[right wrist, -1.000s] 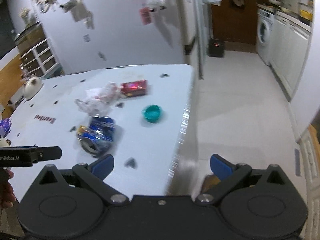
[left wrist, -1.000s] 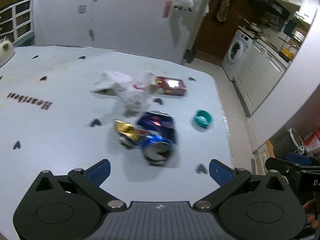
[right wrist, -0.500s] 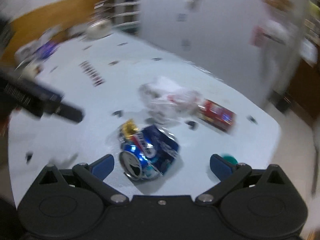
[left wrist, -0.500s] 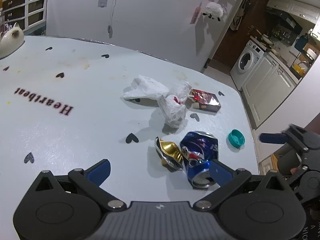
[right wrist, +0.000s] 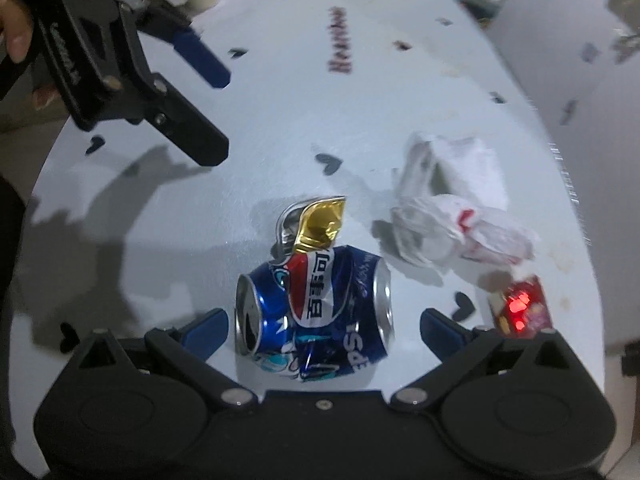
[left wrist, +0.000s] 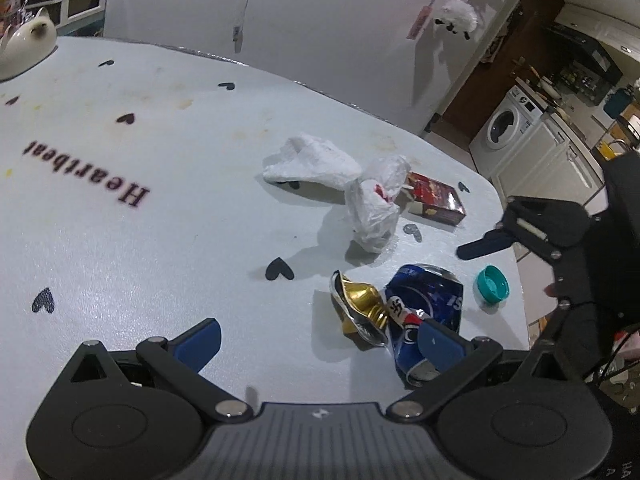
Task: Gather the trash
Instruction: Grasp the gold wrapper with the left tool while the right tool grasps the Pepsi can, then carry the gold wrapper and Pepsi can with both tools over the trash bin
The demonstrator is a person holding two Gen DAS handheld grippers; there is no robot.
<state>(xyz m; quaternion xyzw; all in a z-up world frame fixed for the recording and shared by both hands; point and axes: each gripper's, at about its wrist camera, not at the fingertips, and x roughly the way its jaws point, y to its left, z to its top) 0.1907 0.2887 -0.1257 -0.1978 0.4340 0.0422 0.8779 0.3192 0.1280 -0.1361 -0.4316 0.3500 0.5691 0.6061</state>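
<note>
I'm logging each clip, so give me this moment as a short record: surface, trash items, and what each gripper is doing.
surface: white table printed with black hearts
trash: crushed blue can lying on its side, gold wrapper touching it, white plastic bag, crumpled tissue, red box, teal cap
left gripper: open, holding nothing
right gripper: open, the can lies between its fingers, not gripped
collected so far: nothing visible

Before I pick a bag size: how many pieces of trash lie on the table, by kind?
Crushed cans: 2, blue can and gold can
Plastic bags: 1
Tissues: 1
Red boxes: 1
Teal caps: 1
Total: 6
</note>
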